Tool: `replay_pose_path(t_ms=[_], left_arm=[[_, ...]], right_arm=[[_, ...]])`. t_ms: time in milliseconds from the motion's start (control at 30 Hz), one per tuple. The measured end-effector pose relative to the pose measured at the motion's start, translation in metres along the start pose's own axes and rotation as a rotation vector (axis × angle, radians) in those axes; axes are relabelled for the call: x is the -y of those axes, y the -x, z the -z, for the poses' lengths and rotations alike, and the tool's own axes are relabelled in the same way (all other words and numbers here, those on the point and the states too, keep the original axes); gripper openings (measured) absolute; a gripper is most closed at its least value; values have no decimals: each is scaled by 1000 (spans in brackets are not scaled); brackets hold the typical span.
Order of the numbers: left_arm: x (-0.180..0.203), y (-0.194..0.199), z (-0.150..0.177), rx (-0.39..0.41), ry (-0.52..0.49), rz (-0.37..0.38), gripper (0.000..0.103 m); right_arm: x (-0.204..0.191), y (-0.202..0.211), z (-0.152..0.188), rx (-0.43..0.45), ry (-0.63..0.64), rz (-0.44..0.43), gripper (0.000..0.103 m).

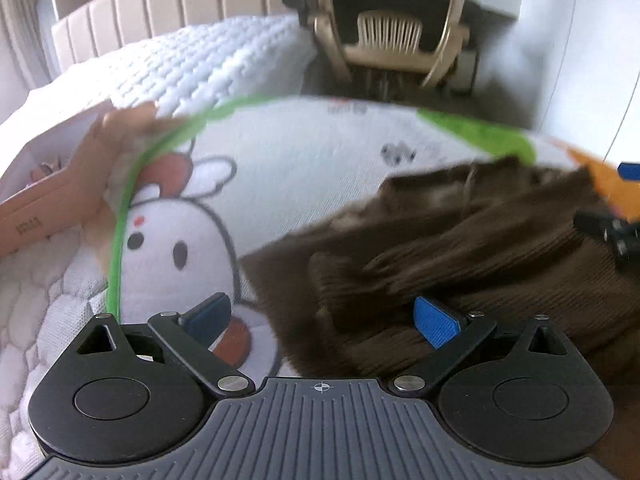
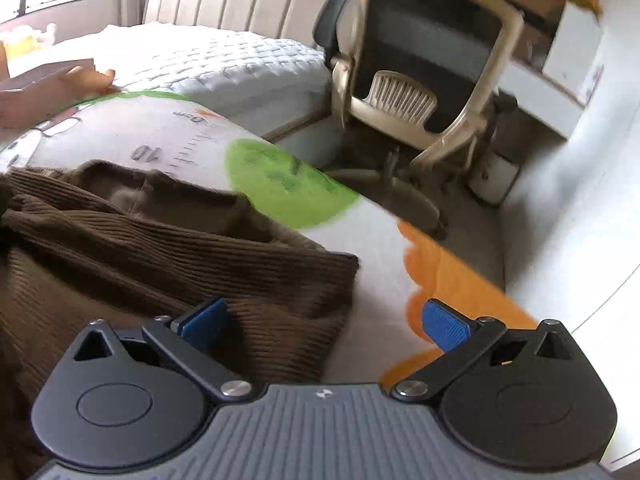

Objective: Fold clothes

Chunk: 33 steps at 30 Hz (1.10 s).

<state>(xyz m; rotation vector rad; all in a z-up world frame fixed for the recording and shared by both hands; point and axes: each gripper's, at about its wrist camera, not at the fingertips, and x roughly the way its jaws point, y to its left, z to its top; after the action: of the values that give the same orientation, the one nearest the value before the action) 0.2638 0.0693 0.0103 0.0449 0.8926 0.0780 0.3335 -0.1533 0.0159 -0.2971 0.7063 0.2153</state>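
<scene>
A brown ribbed knit garment (image 1: 480, 248) lies bunched on a white cartoon-printed mat (image 1: 288, 168) spread over the bed. My left gripper (image 1: 320, 320) is open, just above the garment's left edge, its right blue pad over the brown cloth. In the right wrist view the same garment (image 2: 140, 248) fills the lower left, and its corner ends near the mat (image 2: 384, 248). My right gripper (image 2: 324, 322) is open over that corner, with its left pad above the knit and its right pad above an orange print. Part of the right gripper (image 1: 612, 232) shows at the right edge of the left wrist view.
A white quilted mattress (image 2: 224, 64) and beige padded headboard (image 2: 240, 0) lie behind the mat. A beige office chair (image 2: 420, 80) stands on the floor past the bed's edge. A pinkish cardboard box (image 1: 40, 212) rests at the far left.
</scene>
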Motion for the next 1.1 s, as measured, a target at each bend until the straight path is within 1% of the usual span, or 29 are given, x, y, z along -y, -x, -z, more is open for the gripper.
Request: replay_pose_path(t_ms=[67,100,133,167,200,233,267,300,333,367,433,467,500,567,633,667,700,733,767,800,867,967,1033,1100], left_arm=[[-6,-3,3,-13,-1,22,102],[-10,-3,4,-18,9,31,102],[-14,-1,5,-16,22,41,101],[-18,4,5,0,41,62,101],[-25,10,4,22,70,113,101],[-33,13,3,37,109,191,101],[-41,11,1,35,154,264,101],[-47,9,-1,25,199,324,101],[-51,5,-2,16,227,347,101],[-52,0,-4,7,242,339,100],[-50,-12,-5,-5,265,294,100],[-48,-17,-4,-9,277,280,100],[-46,-21,-4,-2,291,272,100],[-41,-24,-5,43,305,263,100],[-35,-31,-8,80,301,262,100],[-31,-34,-9,86,294,250,99],[-27,-36,-11,97,270,224,92],[-22,-36,-12,113,238,192,80],[-19,-34,-13,120,206,174,42],[-19,-31,-13,113,190,199,20],[-23,-11,-13,140,167,250,18],[-26,36,-8,213,133,324,17],[-26,77,3,268,107,386,17],[-21,113,22,309,50,416,17]], right_arm=[[17,0,4,9,-61,-8,103],[24,4,4,34,-69,29,103],[31,11,4,69,-89,34,103],[37,17,3,104,-110,40,103],[44,23,3,138,-132,44,101],[51,24,1,149,-185,-7,99],[57,25,0,159,-238,-58,91],[59,17,-1,133,-274,-112,83],[61,8,-2,107,-311,-165,78],[63,0,-3,80,-346,-218,72],[58,-16,-3,52,-352,-220,70],[55,-23,-3,41,-357,-217,64],[52,-30,-3,30,-362,-214,53],[44,-34,-5,25,-367,-263,42],[30,-37,-11,19,-326,-279,32],[23,-39,-14,13,-305,-275,18],[22,-36,-14,21,-306,-277,16],[21,-32,-13,30,-307,-279,15],[20,-29,-13,38,-308,-281,13],[20,-25,-13,47,-308,-283,12],[27,-1,-11,101,-310,-304,11],[42,55,-5,209,-296,-334,11],[46,99,9,265,-273,-349,11],[45,142,27,310,-247,-365,11]])
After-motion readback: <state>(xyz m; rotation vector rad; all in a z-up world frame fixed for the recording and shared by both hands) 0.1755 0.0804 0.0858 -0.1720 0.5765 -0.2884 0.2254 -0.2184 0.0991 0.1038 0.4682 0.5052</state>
